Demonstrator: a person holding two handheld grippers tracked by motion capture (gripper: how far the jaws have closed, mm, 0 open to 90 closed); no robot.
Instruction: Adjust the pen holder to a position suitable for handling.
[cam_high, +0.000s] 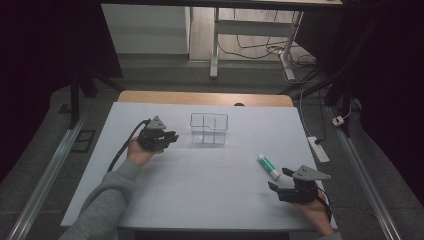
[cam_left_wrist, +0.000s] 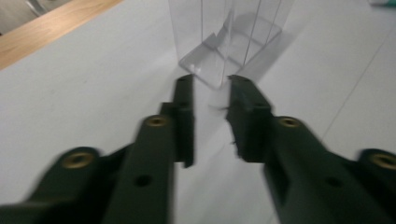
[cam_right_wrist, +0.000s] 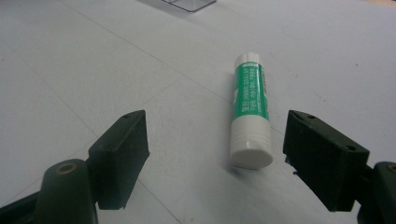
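**On the white desk: one glue stick, one clear box, two tongs**

On your desk (cam_high: 210, 185) you have one glue stick (cam_high: 268, 166) and one clear box (cam_high: 209, 128). You hold two tongs, one in each hand.

Your right tongs (cam_high: 281, 180) are spread wide and hold nothing. The glue stick lies flat on the desk just in front of them, near the desk's right side. In the right gripper view the glue stick (cam_right_wrist: 251, 110) lies between the two jaws but a bit ahead of them, closer to the jaw on the right side of that view. Nothing touches it. It is a short round tube with a green middle that has small white writing on it. Both ends are white, and the flat white end points at you.

Your left tongs (cam_high: 172, 136) are open a little, with a narrow gap. They point at the clear box and sit just beside it. The clear box (cam_left_wrist: 233, 37) has see-through walls and a divider inside. It stands upright toward the back of the desk, well apart from the glue stick.
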